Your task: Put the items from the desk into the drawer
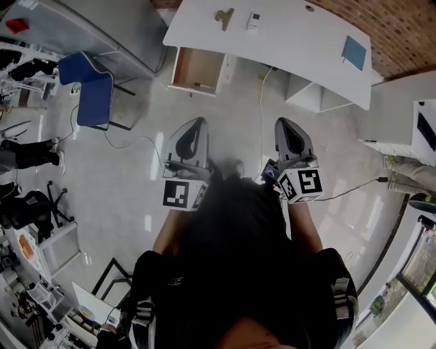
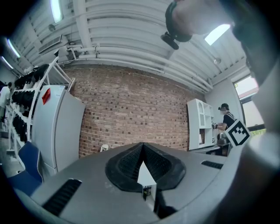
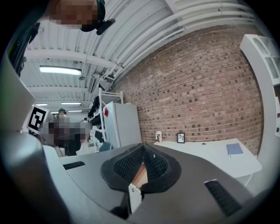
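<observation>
Grippers: two, the left gripper (image 1: 197,123) and the right gripper (image 1: 283,123)
Marker cubes: two, a left cube (image 1: 184,194) and a right cube (image 1: 303,184)
Desks: one white desk (image 1: 293,34)
Drawers: one open drawer (image 1: 196,69)
Items on top: three, a tan object (image 1: 223,17), a small white object (image 1: 253,21) and a blue notebook (image 1: 353,52)
Chairs: one blue chair (image 1: 88,85)

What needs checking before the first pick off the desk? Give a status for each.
1. Wood-lined drawer pulled open: ok.
2. Nothing visible inside the drawer: ok.
3. Tan clip-shaped item, white remote-like bar and blue notebook lying on the white desk: ok.
4. Left gripper ready to grasp: not ok, it is empty but its jaws are shut.
5. Right gripper ready to grasp: not ok, it is also empty and shut.
6. Both grippers within reach of the desk: not ok, they are well short of it.
</observation>
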### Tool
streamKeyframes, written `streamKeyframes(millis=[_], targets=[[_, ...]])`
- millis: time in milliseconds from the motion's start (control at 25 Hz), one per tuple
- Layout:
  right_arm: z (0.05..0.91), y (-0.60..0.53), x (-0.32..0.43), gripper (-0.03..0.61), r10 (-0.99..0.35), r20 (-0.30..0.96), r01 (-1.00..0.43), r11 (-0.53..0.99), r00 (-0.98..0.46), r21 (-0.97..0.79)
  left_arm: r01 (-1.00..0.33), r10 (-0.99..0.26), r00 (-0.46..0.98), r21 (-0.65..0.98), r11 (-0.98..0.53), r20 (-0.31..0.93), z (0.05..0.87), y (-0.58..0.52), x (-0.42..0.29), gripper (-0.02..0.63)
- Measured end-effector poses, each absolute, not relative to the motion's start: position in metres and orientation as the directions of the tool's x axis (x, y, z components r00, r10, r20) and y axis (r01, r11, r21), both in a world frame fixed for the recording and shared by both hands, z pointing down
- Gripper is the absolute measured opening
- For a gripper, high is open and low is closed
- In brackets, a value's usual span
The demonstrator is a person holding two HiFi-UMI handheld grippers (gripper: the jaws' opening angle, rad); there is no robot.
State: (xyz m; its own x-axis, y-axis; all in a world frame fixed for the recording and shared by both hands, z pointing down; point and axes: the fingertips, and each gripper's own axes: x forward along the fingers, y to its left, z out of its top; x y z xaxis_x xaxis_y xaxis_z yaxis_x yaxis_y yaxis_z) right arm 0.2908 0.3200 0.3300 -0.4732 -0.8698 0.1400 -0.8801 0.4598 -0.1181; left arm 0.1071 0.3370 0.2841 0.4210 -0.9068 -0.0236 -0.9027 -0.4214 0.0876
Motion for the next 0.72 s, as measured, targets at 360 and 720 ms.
streamKeyframes(millis=[360,720], targets=[[0.349,0.290,0.283,-0.002,-0.860,0.173,-0.877,0.464,-0.480,-0.127,-0.911,-0.916,0.401,0.101,-0.399,-0.003,0.296,0.316,0.098,-0.002],[0.351,0.212,0.249,-0.002,-0.878,0.202,-0.901,0.423,-0.434,-0.099,-0.887,-0.896,0.444,0.137,-0.441,-0.014,0.300,0.228,0.063,-0.002]])
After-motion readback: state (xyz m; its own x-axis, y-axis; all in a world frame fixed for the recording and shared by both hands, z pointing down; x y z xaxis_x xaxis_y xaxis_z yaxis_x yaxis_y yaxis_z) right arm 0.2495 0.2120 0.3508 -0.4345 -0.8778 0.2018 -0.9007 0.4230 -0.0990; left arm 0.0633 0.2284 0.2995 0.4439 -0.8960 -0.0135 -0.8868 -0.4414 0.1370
